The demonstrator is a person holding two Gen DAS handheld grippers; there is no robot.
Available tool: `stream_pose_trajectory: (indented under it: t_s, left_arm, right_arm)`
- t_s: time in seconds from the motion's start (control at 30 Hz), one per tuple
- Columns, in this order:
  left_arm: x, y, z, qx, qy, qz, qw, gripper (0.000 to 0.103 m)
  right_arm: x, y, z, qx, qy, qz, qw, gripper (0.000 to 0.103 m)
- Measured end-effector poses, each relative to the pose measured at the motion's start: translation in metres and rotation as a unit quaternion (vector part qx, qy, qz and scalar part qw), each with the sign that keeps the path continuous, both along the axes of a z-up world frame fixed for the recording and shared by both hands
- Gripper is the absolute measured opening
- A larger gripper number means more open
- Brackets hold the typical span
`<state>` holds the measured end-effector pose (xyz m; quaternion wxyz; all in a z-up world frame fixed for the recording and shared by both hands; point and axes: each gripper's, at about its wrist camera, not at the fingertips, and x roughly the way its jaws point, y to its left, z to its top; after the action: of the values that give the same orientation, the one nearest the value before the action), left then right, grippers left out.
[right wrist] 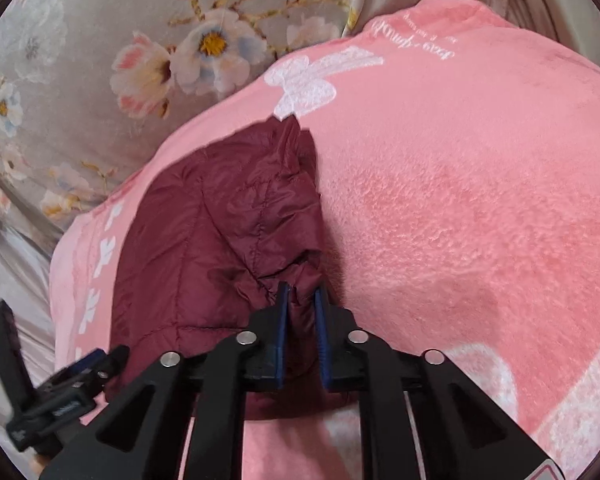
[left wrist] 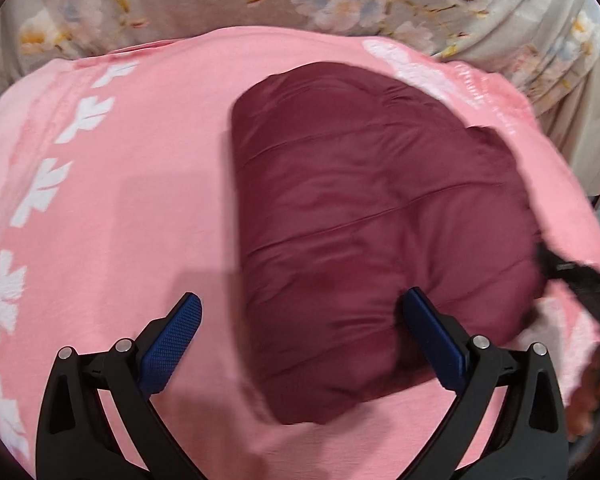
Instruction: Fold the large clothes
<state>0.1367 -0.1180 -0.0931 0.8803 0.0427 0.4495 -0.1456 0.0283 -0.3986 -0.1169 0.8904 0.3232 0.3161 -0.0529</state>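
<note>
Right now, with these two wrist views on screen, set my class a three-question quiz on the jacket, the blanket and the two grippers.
1. True or false: the left gripper has its jaws spread wide with nothing pinched between them.
2. What does the right gripper hold? A) a bunched edge of the maroon puffer jacket B) a corner of the pink blanket C) nothing
3. Fill in: the jacket lies on the pink blanket, and behind the blanket hangs grey cloth printed with ____.

Key: 1 true; 2 A; 3 flowers.
</note>
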Motion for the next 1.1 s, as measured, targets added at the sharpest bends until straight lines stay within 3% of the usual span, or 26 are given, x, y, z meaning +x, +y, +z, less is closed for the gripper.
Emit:
stream_pose_trajectory:
  t_s: [0.1,0.2,0.33,0.43,0.57,0.67,0.77,1.0,1.1]
  left_arm:
    - [0.005,0.011,-0.012,-0.016,0.022,0.007,0.9996,0.098]
    - [0.002,0.011,-0.017,-0.012,0.019,0.005,0.9997,0.098]
    - [-0.001,0.005,-0.018,-0.001,0.009,-0.001,1.0000,0.098]
    - [-0.003,0.007,-0.006,0.012,0.004,-0.001,0.9999,0.097]
    - [-0.006,0.002,0.033,0.029,-0.061,-0.011,0.9976,0.095]
    - [0.009,-0.017,0.058,0.040,-0.091,-0.017,0.9949,0.095]
    - [0.032,-0.046,0.066,0.066,-0.109,-0.015,0.9918,0.095]
    - [0.067,-0.091,0.042,0.096,-0.093,-0.012,0.9910,0.095]
    - [0.075,-0.095,0.028,0.090,-0.085,-0.010,0.9923,0.096]
  right_arm:
    - [-0.021,0.006,0.007,-0.013,-0.002,0.004,1.000,0.006]
    - [-0.018,0.015,-0.010,-0.055,0.045,0.004,0.997,0.005]
    - [-0.011,0.010,-0.035,-0.040,0.060,0.006,0.997,0.005]
    - [-0.019,0.003,-0.016,-0.034,0.057,-0.003,0.998,0.008]
    - [-0.033,0.004,0.028,-0.101,0.034,-0.035,0.994,0.015]
    - [-0.011,0.010,0.056,-0.129,0.018,-0.017,0.991,0.015]
    - [0.027,0.026,0.067,-0.186,0.030,0.005,0.982,0.015]
    - [0.084,0.035,0.028,-0.225,0.086,0.017,0.970,0.016]
    - [0.089,0.029,0.003,-0.198,0.088,0.018,0.976,0.014]
